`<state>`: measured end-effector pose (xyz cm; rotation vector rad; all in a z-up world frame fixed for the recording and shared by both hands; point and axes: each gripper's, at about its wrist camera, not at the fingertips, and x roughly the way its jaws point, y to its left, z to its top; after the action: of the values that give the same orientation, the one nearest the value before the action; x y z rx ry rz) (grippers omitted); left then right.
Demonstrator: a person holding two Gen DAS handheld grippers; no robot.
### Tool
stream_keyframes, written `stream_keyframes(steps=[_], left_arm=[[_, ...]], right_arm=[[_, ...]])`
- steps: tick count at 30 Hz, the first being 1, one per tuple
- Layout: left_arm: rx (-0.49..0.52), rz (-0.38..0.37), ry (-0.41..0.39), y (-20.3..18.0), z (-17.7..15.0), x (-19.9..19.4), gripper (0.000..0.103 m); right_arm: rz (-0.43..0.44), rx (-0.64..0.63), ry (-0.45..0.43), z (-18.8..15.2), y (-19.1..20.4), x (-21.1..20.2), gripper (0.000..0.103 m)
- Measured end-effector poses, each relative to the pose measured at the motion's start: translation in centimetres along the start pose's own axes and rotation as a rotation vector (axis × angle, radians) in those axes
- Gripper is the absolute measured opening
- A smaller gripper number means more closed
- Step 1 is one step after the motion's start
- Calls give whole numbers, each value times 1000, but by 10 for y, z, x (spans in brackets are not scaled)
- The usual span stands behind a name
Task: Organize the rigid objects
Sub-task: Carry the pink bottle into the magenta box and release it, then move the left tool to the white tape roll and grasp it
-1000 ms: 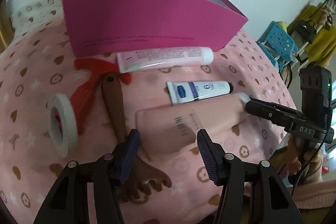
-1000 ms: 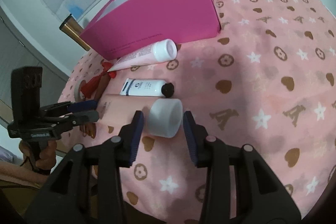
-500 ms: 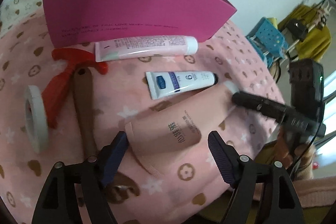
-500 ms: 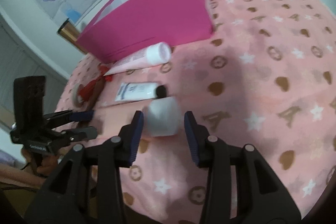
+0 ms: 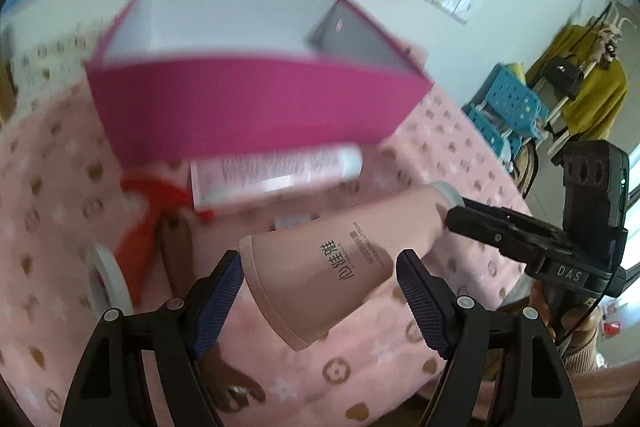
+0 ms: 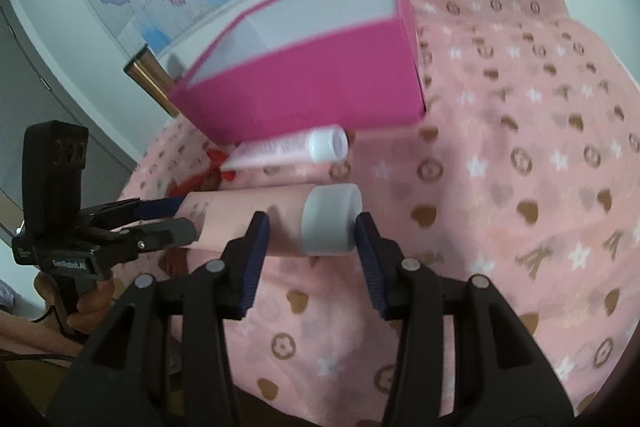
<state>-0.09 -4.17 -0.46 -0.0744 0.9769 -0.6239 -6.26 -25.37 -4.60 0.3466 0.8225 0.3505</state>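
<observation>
A large pale pink tube (image 5: 340,259) with a white cap (image 6: 330,219) hangs above the pink patterned cloth (image 6: 520,187), held at both ends. My left gripper (image 5: 320,291) is shut on its wide crimped end, pads on both edges. My right gripper (image 6: 310,231) has the cap end between its pads; its jaws are opening slightly, while the right pad still touches the cap and the left pad lies against the tube body. Each gripper shows in the other's view, the left gripper (image 6: 186,217) and the right gripper (image 5: 452,215). Behind stands an open magenta box (image 5: 248,107) with nothing visible inside.
A pink-and-white tube (image 5: 276,167) lies against the box front. A red tool (image 5: 148,223), a wooden back scratcher (image 5: 176,247) and a white tape roll (image 5: 112,275) lie at the left. A small blue-white tube (image 5: 292,221) is mostly hidden. Blue crates (image 5: 508,103) stand off the table.
Both grippers have risen and the big pink tube has come up off the cloth with them. The left jaws have widened around its flat end. The box interior has come into view.
</observation>
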Motion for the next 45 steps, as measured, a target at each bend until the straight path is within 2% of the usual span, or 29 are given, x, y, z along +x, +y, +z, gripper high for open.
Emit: stream_keyframes(steps=[9, 15, 21, 27, 30, 33, 36, 39, 42, 45], left_arm=[[93, 42, -173, -21, 76, -30, 79], [94, 80, -181, -11, 120, -13, 79], [52, 85, -120, 10, 144, 25, 79], [-6, 53, -20, 30, 147, 60, 77], [-29, 45, 28, 36, 146, 75, 73], [-43, 39, 34, 38, 146, 77, 72], [-34, 50, 6, 36, 145, 69, 72], [7, 68, -53, 29, 138, 45, 72], [43, 72, -117, 26, 126, 15, 73], [39, 66, -169, 29, 110, -12, 74]], right_arm=[[-14, -95, -154, 69, 15, -26, 47], [-40, -113, -187, 112, 9, -15, 48], [-77, -100, -154, 137, -5, 11, 48], [-118, -96, -99, 145, -14, 33, 48], [-143, -87, -81, 147, -18, 39, 48], [-155, -79, -84, 147, -18, 41, 48], [-166, -87, -99, 145, -15, 38, 48], [-141, -99, -118, 141, -9, 29, 48], [-90, -122, -147, 132, 1, 15, 48], [-24, -152, -162, 119, 12, 3, 54]])
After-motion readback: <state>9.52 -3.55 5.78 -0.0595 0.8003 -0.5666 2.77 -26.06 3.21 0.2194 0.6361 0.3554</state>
